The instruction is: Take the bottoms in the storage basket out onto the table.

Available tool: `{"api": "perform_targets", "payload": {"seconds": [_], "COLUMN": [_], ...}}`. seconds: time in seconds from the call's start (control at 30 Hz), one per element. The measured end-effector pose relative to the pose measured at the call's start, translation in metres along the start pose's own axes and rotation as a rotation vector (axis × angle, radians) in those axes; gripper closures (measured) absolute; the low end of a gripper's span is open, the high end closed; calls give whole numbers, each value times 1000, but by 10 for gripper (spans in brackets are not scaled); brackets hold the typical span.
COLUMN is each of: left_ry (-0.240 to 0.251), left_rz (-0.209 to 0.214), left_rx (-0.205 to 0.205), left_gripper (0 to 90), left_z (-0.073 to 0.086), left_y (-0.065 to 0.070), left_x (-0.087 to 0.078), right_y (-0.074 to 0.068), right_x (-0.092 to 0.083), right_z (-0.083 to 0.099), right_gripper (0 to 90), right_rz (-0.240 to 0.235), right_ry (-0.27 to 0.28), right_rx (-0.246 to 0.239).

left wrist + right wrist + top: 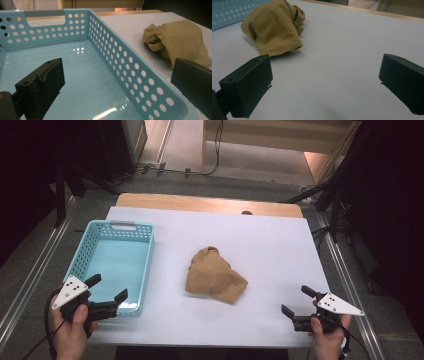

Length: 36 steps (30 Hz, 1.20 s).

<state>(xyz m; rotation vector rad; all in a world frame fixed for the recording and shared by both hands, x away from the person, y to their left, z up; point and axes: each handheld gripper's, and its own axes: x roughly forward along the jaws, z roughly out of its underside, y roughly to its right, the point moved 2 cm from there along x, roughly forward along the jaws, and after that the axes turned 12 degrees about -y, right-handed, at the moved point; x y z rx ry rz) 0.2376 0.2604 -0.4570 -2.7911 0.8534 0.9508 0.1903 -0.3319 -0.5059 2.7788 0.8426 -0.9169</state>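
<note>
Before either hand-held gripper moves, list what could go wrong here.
1. The cloth lies crumpled and loose; a pinch may catch one fold, leaving the rest to trail.
2. The left hand-held gripper hangs open over the basket near corner, one jaw inside, one outside; swinging sideways could knock the basket.

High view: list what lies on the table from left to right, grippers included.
Left gripper → basket → cloth → right gripper. The left gripper overlaps the basket's near end but reaches farthest left.
</note>
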Motion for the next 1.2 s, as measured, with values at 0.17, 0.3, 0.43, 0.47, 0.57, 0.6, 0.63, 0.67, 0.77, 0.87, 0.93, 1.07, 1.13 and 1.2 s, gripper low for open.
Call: {"api": "perform_targets", "payload": {"seconds": [0.17,0.3,0.43,0.47,0.57,0.6,0.63,0.67,0.77,0.87,0.93,1.07,1.13,1.2], "left_ry": [3,25,49,55,65,68,70,71,84,75,78,86,82,76], "left_rz": [-10,-32,-51,-54,-56,-61,-64,-65,-55,-66,-64,-40,-46,-59], "left_rx": [-6,0,9,8,13,14,13,11,12,22,16,7,8,17], "left_gripper": [0,0,0,0,0,0,0,0,0,0,0,0,0,0], "left_z": [7,11,14,14,14,14,14,14,15,15,14,15,14,14], "left_y": [-5,-8,-11,-13,-15,-15,-15,-15,-16,-15,-15,-16,-16,-16], "left_x": [-3,-7,-10,-11,-9,-8,-8,-8,-8,-7,-6,-8,-7,-7], "right_y": [0,0,0,1,2,2,2,3,5,7,7,7,8,9], "right_x": [0,0,0,1,2,2,3,3,3,3,4,5,6,7], "right_z": [0,0,1,1,2,2,3,3,4,4,4,5,6,7], "right_gripper": [0,0,0,0,0,0,0,0,0,0,0,0,0,0], "right_rz": [-3,-5,-6,-6,-8,-8,-10,-9,-4,-3,-1,-5,-7,-8], "right_ry": [-1,0,-2,-1,-10,-11,-12,-15,-18,-19,-21,-26,-31,-36], "right_rx": [5,2,2,4,3,5,1,0,8,10,14,15,20,13]}}
